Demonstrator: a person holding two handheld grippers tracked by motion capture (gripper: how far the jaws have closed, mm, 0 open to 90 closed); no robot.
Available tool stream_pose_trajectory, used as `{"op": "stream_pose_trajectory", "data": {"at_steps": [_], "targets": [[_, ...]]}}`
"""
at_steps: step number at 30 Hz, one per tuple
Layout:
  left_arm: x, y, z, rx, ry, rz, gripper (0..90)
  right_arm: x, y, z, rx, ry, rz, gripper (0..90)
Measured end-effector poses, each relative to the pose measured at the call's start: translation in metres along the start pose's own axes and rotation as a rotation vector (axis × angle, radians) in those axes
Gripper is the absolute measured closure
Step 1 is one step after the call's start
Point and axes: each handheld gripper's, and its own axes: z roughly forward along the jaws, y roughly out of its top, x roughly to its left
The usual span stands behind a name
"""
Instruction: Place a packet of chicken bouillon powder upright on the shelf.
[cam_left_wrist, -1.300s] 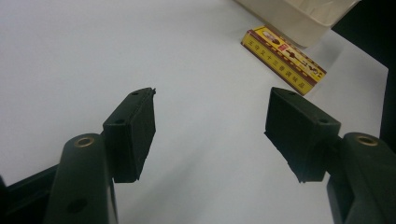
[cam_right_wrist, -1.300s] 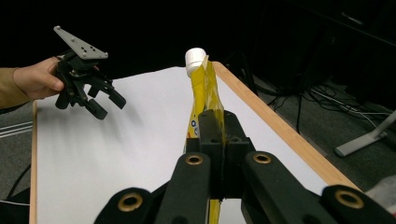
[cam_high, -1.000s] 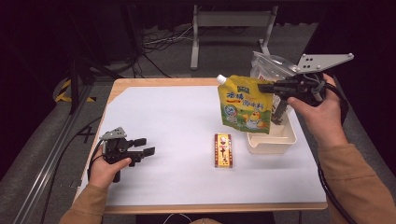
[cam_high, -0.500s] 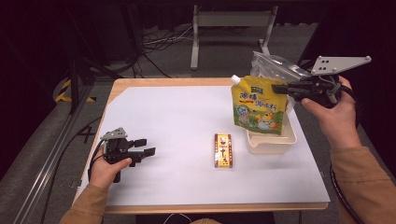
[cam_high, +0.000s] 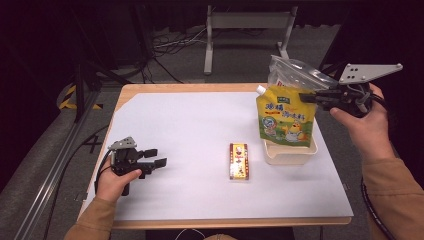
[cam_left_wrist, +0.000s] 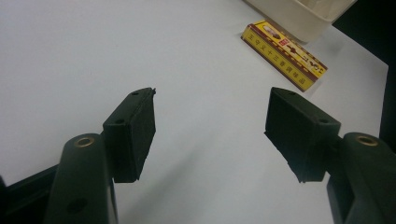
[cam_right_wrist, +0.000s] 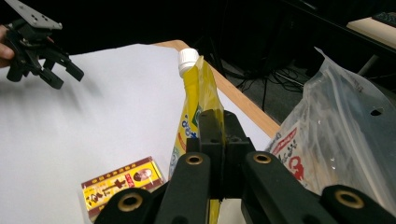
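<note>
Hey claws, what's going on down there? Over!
Right claw shut on yellow pouch, hanging over cream tub. Left claw open, low over table. Clear bag close behind pouch; small box beside tub.

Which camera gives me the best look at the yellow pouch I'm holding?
The high view: the whole yellow pouch faces the camera, pinched at its top edge by the right gripper above the tub. The right gripper view sees it edge-on with its white cap.
</note>
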Motion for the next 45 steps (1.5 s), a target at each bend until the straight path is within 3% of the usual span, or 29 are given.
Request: {"op": "stream_pose_trajectory", "data": {"at_steps": [14, 24, 35, 45], "targets": [[0.000, 0.000, 0.001, 0.004, -0.002, -0.003, 33.9, -0.014, -0.014, 0.006, 0.036, -0.015, -0.008, 90.0], [0.000, -0.001, 0.002, 0.007, -0.002, -0.002, 33.8, -0.021, -0.027, 0.015, 0.031, -0.012, -0.022, 90.0], [0.000, -0.001, 0.003, 0.010, -0.001, -0.002, 33.9, -0.026, -0.046, 0.021, 0.008, -0.003, 0.009, 90.0], [0.000, -0.001, 0.005, 0.013, -0.004, -0.005, 33.9, -0.024, -0.072, 0.019, -0.039, -0.002, 0.078, 90.0]]}}
